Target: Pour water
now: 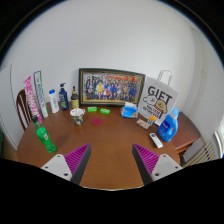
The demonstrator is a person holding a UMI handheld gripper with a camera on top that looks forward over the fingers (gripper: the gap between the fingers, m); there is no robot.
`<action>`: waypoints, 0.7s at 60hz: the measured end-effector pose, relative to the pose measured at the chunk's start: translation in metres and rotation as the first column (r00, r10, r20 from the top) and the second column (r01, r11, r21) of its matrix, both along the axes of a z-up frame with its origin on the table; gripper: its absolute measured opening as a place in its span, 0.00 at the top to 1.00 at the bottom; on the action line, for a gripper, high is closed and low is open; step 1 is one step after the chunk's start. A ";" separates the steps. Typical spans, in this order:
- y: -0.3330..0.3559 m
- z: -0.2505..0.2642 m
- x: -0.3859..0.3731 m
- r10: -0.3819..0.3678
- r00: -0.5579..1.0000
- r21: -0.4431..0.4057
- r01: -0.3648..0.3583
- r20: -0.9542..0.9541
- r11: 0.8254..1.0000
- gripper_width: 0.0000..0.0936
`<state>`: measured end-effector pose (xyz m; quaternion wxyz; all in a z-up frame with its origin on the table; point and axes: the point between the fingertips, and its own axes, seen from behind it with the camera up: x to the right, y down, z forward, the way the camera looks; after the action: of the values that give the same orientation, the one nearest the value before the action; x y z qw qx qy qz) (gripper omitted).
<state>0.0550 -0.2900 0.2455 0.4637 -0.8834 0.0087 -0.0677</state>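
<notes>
Light is even and fairly bright, indoor and soft, falling from above onto the desk (pixel 105 140), whose brown top shows a mild sheen ahead of the gripper (pixel 110 158). Shadows are faint and short. The framed photo (pixel 111 87) at the back carries a pale glare on its glass. The wide lens bends the scene strongly: the desk's edge curves, and things far to either side of the photo lean and look soft.
</notes>
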 end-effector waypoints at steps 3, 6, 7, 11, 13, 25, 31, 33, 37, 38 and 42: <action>-0.001 -0.002 -0.005 -0.004 1.000 -0.003 0.004 0.000 1.000 0.09; -0.001 -0.005 -0.009 -0.001 1.000 -0.007 0.001 0.000 1.000 0.09; -0.001 -0.006 -0.012 0.000 1.000 -0.008 0.000 0.000 1.000 0.09; -0.001 -0.013 -0.024 0.010 1.000 -0.013 -0.010 -0.006 1.000 0.09; -0.001 -0.016 -0.033 0.016 1.000 -0.014 -0.016 -0.013 1.000 0.09; -0.007 -0.050 -0.118 0.126 0.989 -0.020 -0.127 -0.074 0.992 0.09; -0.003 -0.067 -0.177 0.195 0.975 0.000 -0.196 -0.109 0.981 0.08; 0.000 -0.073 -0.197 0.214 0.970 0.013 -0.214 -0.119 0.977 0.09; 0.010 -0.083 -0.236 0.248 0.958 0.040 -0.245 -0.144 0.969 0.08; 0.013 -0.086 -0.245 0.256 0.955 0.046 -0.252 -0.151 0.967 0.08; 0.027 -0.096 -0.279 0.281 0.943 0.078 -0.271 -0.177 0.959 0.08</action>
<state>-0.2242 -0.2629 0.1499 0.4886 -0.8659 -0.0698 0.0811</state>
